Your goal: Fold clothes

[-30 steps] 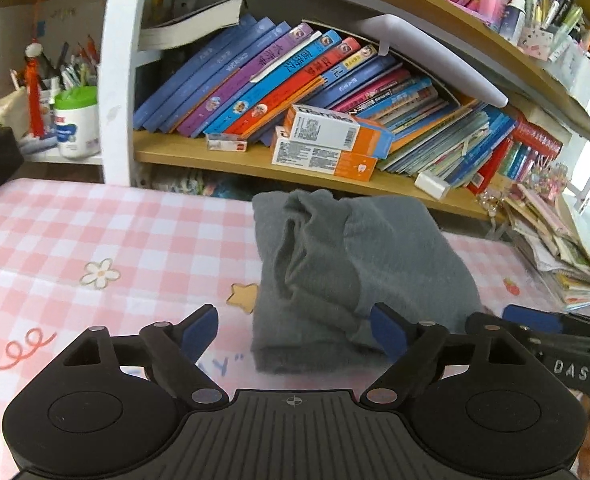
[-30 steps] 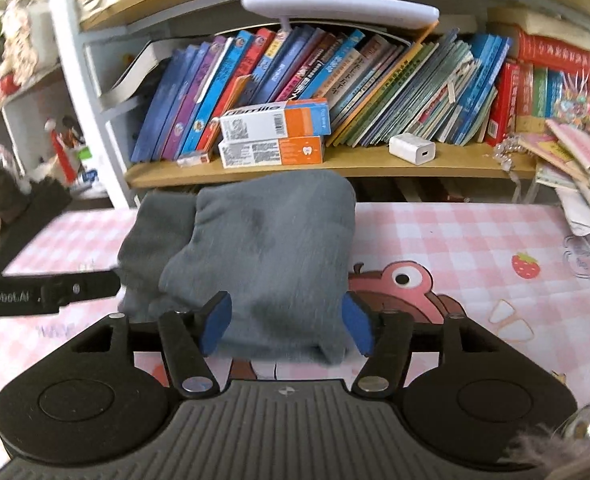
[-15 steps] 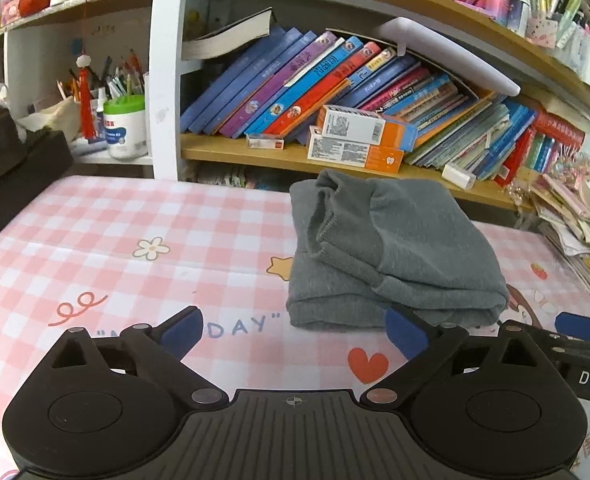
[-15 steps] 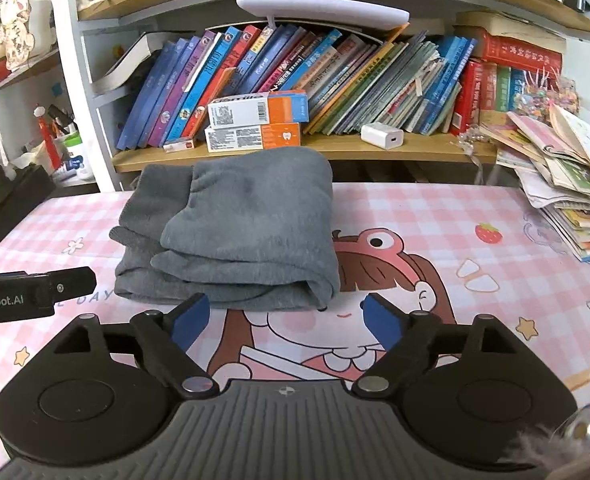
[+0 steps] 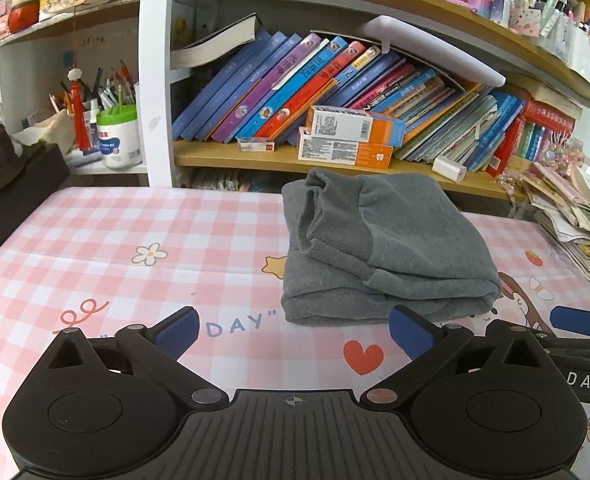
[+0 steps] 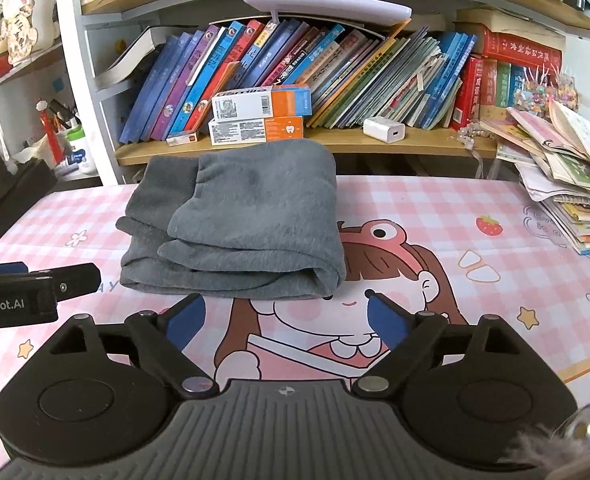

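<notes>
Left gripper [image 5: 293, 330]: jaws are opening, last bit of travel, nothing is held between them. The blue pads are seen clear of the cloth, just short of its near edge.

Grey garment [image 5: 379, 248]: it is folded into a compact stack and laid flat on the table [image 5: 115, 256], ahead of both grippers. From the left gripper it is offset ahead and to the right; its ribbed cuff or hem is turned up on the left side of the stack. The rounded fold is presented along the near and right edges. The long axis cannot be told reliably through the fisheye; the stack is read as roughly square.

Right gripper [image 6: 287, 316]: jaws are opening too, with nothing between them. The garment is seen straight ahead and slightly left, near edge just beyond the pads, so this gripper is judged the better lined up; neither is clearly nearer. The left gripper's finger is seen at the left edge of the right wrist view, beside the stack.

The fold is judged done or nearly so; no loose sleeve or tail is visible. Any next move is expected to hinge on the near folded edge.

Surface: a pink checked mat with cartoon print, smooth, low friction assumed. Room: a bookshelf [image 6: 335, 80] is packed with leaning books directly behind the garment, a pen pot is at far left, a paper stack [image 6: 567, 184] is piled at right.
</notes>
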`<state>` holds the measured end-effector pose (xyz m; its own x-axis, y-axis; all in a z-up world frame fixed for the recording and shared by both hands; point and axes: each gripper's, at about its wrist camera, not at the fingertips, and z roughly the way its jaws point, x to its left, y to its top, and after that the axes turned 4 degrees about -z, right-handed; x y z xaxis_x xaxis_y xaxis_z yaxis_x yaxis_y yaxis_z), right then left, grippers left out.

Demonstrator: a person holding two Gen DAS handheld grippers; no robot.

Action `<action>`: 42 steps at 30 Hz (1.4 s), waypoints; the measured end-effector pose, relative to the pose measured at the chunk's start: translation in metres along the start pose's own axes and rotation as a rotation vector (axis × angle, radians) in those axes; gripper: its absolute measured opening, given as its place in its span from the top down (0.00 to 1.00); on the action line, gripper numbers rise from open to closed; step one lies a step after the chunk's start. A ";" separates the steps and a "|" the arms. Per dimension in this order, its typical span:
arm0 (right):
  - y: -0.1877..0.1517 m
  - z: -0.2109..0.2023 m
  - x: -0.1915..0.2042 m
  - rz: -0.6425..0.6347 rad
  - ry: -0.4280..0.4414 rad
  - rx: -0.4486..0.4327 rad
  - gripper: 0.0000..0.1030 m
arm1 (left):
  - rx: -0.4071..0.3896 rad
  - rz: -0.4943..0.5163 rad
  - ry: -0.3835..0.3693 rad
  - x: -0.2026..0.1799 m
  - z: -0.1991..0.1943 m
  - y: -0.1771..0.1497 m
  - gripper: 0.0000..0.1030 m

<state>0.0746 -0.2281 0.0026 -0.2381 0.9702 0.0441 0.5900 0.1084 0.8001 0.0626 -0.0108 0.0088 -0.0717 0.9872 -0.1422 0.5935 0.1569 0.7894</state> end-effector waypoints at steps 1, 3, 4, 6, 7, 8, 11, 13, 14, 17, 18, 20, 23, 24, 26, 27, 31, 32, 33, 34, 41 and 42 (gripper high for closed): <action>0.000 0.000 0.000 0.000 0.000 0.001 0.14 | 0.000 0.002 0.001 0.000 0.000 0.000 0.01; -0.001 -0.001 0.001 -0.001 0.000 0.001 0.14 | 0.001 0.007 0.001 0.000 0.000 -0.001 0.01; -0.001 -0.001 0.001 -0.001 -0.001 0.000 0.14 | 0.002 0.010 0.000 -0.001 0.000 -0.001 0.01; -0.001 -0.001 0.001 0.000 -0.002 0.002 0.14 | 0.004 0.016 0.001 -0.001 0.000 -0.003 0.00; -0.002 -0.001 0.001 0.000 -0.003 0.003 0.14 | 0.006 0.019 0.004 -0.001 0.000 -0.004 0.00; -0.002 -0.001 0.000 0.000 -0.003 0.005 0.14 | 0.009 0.022 0.006 -0.001 0.000 -0.005 0.00; -0.003 -0.001 0.000 0.002 -0.004 0.007 0.13 | 0.019 0.021 0.010 -0.001 0.000 -0.008 0.00; -0.003 -0.001 0.000 0.002 -0.003 0.008 0.13 | 0.024 0.016 0.011 0.000 0.000 -0.009 0.00; -0.004 -0.001 0.000 0.001 -0.004 0.009 0.13 | 0.026 0.013 0.010 0.000 0.000 -0.009 0.00; -0.005 -0.001 0.001 0.002 -0.003 0.015 0.13 | 0.032 0.005 0.008 0.001 0.000 -0.009 0.00; -0.005 -0.002 0.001 0.003 -0.003 0.017 0.13 | 0.036 0.001 0.005 0.001 0.000 -0.009 0.00; -0.006 -0.002 0.001 0.002 -0.003 0.017 0.13 | 0.038 0.001 0.004 0.002 0.000 -0.009 0.00; -0.007 -0.003 0.002 0.002 -0.002 0.011 0.13 | 0.040 0.006 0.007 0.001 0.000 -0.010 0.00; -0.007 -0.003 0.003 0.002 -0.002 0.008 0.13 | 0.041 0.008 0.007 0.001 0.000 -0.010 0.00; -0.007 -0.004 0.003 -0.002 -0.001 0.007 0.13 | 0.043 0.009 0.007 0.001 0.000 -0.011 0.00; -0.007 -0.004 0.004 -0.003 0.000 0.007 0.13 | 0.043 0.010 0.007 0.001 0.000 -0.011 0.00; -0.006 -0.004 0.005 -0.005 0.002 0.010 0.13 | 0.041 0.006 0.004 0.002 -0.001 -0.010 0.00; -0.006 -0.004 0.005 -0.006 0.002 0.010 0.13 | 0.041 0.005 0.004 0.002 -0.001 -0.010 0.00; -0.006 -0.004 0.005 -0.007 0.001 0.011 0.12 | 0.041 0.005 0.003 0.003 -0.001 -0.010 0.00; -0.006 -0.004 0.006 -0.007 0.000 0.012 0.12 | 0.041 0.006 0.004 0.003 -0.001 -0.010 0.00; -0.006 -0.004 0.007 -0.009 -0.011 0.016 0.10 | 0.048 0.020 0.007 0.003 0.001 -0.011 0.00; -0.006 -0.004 0.007 -0.009 -0.012 0.016 0.10 | 0.050 0.021 0.007 0.003 0.001 -0.011 0.00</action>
<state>0.0666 -0.2232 0.0000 -0.2343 0.9717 0.0300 0.6002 0.1203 0.7908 0.0568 -0.0097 -0.0010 -0.0644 0.9905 -0.1216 0.6338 0.1347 0.7617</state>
